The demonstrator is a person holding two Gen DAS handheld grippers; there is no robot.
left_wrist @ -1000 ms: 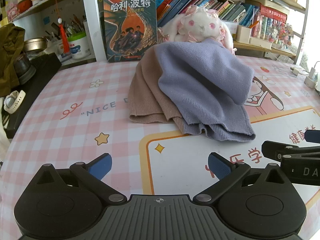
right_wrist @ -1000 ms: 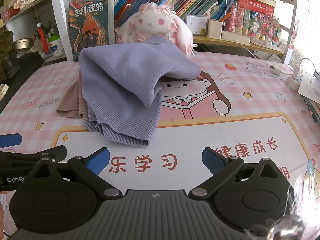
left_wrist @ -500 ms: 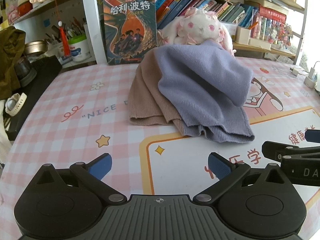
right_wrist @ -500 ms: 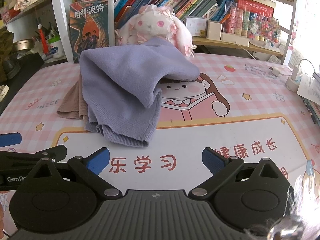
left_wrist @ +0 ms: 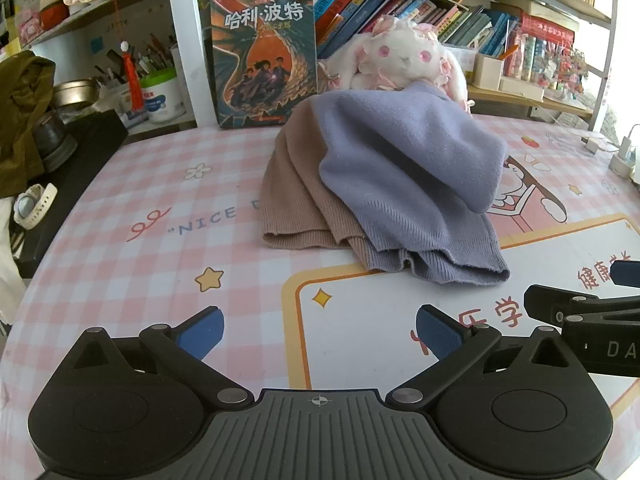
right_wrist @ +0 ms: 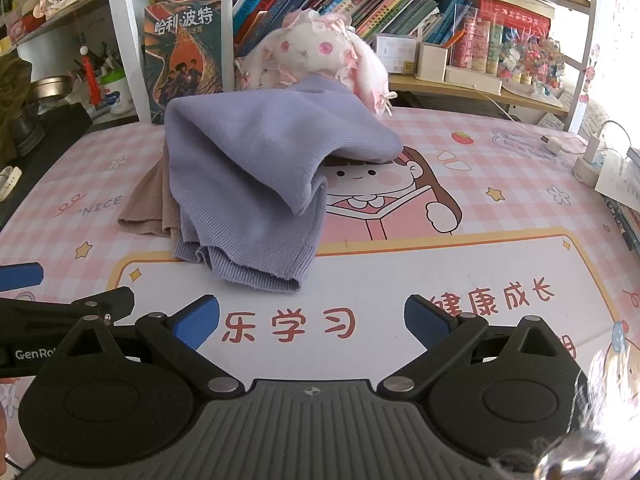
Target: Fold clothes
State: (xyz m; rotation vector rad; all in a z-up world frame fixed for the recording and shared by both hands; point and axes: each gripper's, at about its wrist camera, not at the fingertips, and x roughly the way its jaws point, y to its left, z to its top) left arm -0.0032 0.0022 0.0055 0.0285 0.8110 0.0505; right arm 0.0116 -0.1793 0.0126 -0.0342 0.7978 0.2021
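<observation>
Progress: we judge the folding not yet begun — nothing on the desk looks squared or stacked.
Purple sweater: the purple sweater lies in a rumpled heap at mid-desk, its ribbed hem bunched toward us, its far end draped against the plush rabbit.
Brown sweater: a brown sweater sits partly under the purple one, sticking out on its left side — also crumpled, hem toward us.
Left tongs: our left tongs are spread wide with nothing between the blue pads, hovering over bare desk short of the clothes.
Right tongs: our right tongs are likewise parted and carrying nothing, near the purple hem but clear of it.
Spacing: the two tongs sit side by side; each shows at the edge of the other's view.
Left to do: as we read it, everything — pull one sweater free, spread it flat on the white panel of the mat, fold it, then the other.
Watch for: the two knits overlap, so a pinch at the hem may well drag both.
</observation>
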